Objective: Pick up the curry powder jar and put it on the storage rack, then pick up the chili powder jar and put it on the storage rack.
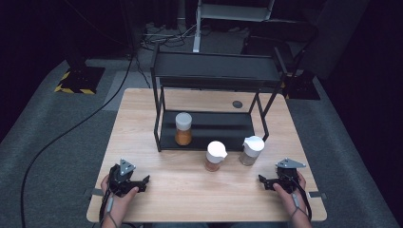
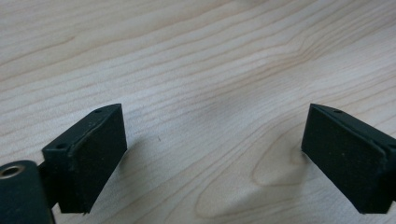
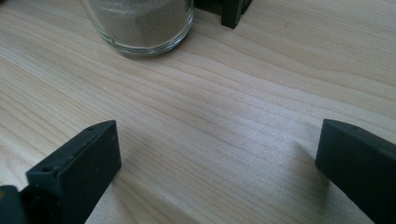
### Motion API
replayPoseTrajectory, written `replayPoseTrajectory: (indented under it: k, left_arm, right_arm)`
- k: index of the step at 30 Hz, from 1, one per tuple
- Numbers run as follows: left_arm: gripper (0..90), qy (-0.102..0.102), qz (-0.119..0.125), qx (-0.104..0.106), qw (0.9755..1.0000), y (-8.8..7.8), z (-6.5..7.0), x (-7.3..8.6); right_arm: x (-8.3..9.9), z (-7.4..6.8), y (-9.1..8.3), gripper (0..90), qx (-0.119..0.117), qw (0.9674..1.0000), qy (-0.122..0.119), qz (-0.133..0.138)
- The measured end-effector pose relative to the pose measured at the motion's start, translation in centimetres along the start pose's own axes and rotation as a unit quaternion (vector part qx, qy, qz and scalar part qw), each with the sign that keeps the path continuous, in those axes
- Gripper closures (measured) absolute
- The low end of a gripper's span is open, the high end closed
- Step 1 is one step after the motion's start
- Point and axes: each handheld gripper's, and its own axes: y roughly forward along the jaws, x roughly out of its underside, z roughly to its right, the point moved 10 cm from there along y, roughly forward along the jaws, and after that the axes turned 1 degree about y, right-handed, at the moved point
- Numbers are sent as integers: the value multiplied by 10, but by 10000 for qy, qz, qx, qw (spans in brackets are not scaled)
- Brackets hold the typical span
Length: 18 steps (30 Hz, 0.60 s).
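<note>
A black two-tier rack (image 1: 209, 130) stands at the back middle of the wooden table (image 1: 142, 118). On its lower shelf sits a jar of orange spice with a grey lid (image 1: 183, 128). In front of the rack stand a white-lidded jar of reddish spice (image 1: 215, 156) and a white-lidded jar of pale powder (image 1: 251, 150), whose glass base (image 3: 140, 23) appears in the right gripper view. My left gripper (image 1: 142, 183) rests near the front left edge, open, with bare wood between its jaws (image 2: 215, 154). My right gripper (image 1: 263, 182) rests at the front right, open over bare wood (image 3: 219, 158).
A black rack leg (image 3: 232, 11) stands beside the pale jar. A dark round mark (image 1: 237, 104) lies on the table behind the rack. Cables (image 1: 62, 133) trail across the grey floor at the left. A yellow-striped stand base (image 1: 80, 78) sits far left.
</note>
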Motion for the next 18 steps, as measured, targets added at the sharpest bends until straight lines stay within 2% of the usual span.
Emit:
replayPoseTrajectory:
  k: [18]
  left_arm:
    - [28, -18, -12, -19, 10000, 0, -1, 1]
  right_arm:
    - [0, 0, 0, 0, -2, 10000, 6, 4]
